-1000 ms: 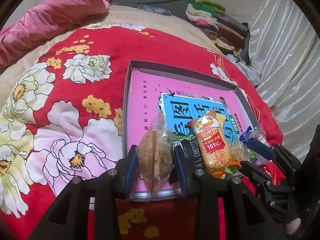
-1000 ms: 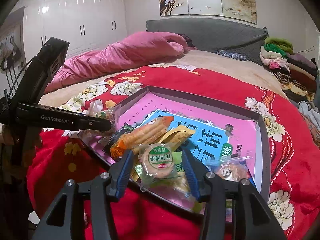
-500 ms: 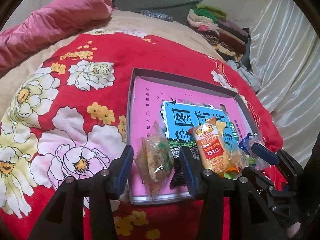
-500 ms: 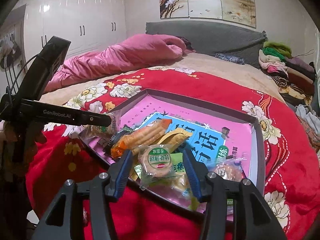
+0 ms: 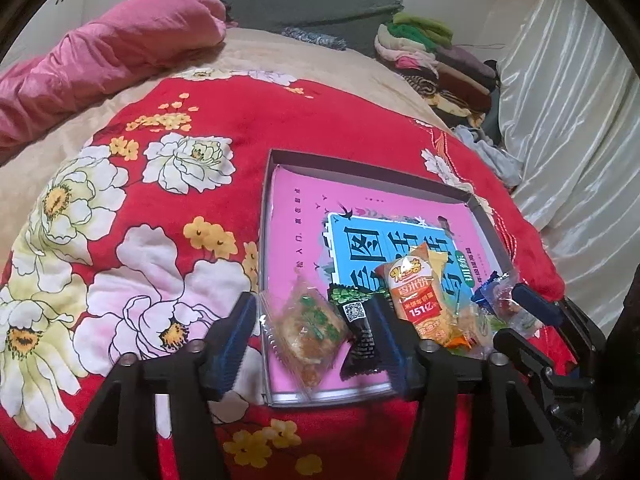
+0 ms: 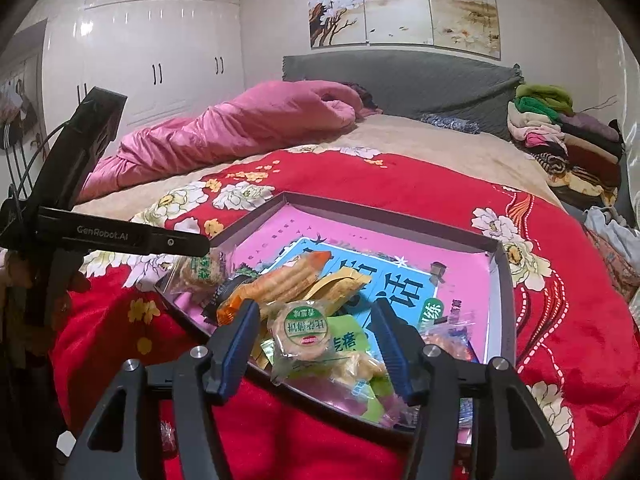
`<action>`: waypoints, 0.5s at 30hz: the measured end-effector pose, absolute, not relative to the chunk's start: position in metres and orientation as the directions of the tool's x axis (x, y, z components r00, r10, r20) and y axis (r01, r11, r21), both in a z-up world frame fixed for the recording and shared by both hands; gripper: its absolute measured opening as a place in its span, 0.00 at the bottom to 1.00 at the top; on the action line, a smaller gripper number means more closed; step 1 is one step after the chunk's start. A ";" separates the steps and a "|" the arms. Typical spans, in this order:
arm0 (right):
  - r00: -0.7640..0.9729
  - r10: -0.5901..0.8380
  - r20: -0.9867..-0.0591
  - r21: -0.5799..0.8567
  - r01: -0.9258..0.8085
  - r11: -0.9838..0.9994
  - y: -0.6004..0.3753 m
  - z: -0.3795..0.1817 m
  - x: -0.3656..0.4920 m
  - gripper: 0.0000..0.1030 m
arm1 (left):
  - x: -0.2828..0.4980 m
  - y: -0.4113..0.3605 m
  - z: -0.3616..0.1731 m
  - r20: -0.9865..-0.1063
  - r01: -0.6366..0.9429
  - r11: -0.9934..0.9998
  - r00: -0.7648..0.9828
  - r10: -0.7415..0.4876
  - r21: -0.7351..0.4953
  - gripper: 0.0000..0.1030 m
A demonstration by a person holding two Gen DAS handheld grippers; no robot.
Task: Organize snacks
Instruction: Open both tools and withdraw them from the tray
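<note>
A shallow grey box [image 5: 267, 216] with a pink and blue printed bottom lies on the red floral blanket. Several snacks lie at its near end. A clear-wrapped pastry [image 5: 310, 330] lies in the box's near left corner, between the fingers of my open left gripper [image 5: 316, 332], untouched. Beside it are a black packet [image 5: 360, 328] and an orange biscuit pack [image 5: 420, 300]. In the right wrist view my open right gripper [image 6: 316, 344] straddles a round green-labelled cake [image 6: 306, 330] on the snack pile. The box rim [image 6: 384, 216] shows beyond.
A pink quilt [image 5: 108, 52] lies at the bed's far left. Folded clothes [image 5: 436, 60] are stacked at the far right by white curtains [image 5: 572, 120]. The left gripper's body [image 6: 80, 216] stands at the left of the right wrist view.
My left gripper has opened and let go of the clear-wrapped pastry, which now lies flat in the box corner. The gripper has drawn back. The right gripper has stayed open over the pile.
</note>
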State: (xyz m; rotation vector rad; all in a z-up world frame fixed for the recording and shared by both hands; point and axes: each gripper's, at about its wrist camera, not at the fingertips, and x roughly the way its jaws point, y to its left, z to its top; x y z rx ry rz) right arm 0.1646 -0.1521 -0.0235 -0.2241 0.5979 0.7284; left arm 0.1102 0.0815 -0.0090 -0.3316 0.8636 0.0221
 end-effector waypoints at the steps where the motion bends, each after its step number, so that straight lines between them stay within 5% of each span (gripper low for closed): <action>1: 0.592 0.558 -0.581 0.011 -0.680 0.733 -0.153 -0.023 0.164 0.59 | 0.109 0.081 -0.008 -0.747 -0.147 0.949 0.654 -0.118 -0.279 0.62; 15: 0.616 0.580 -0.533 0.077 -0.648 0.758 -0.171 -0.009 0.165 0.69 | 0.101 0.074 0.016 -0.715 -0.097 0.950 0.682 -0.153 -0.296 0.74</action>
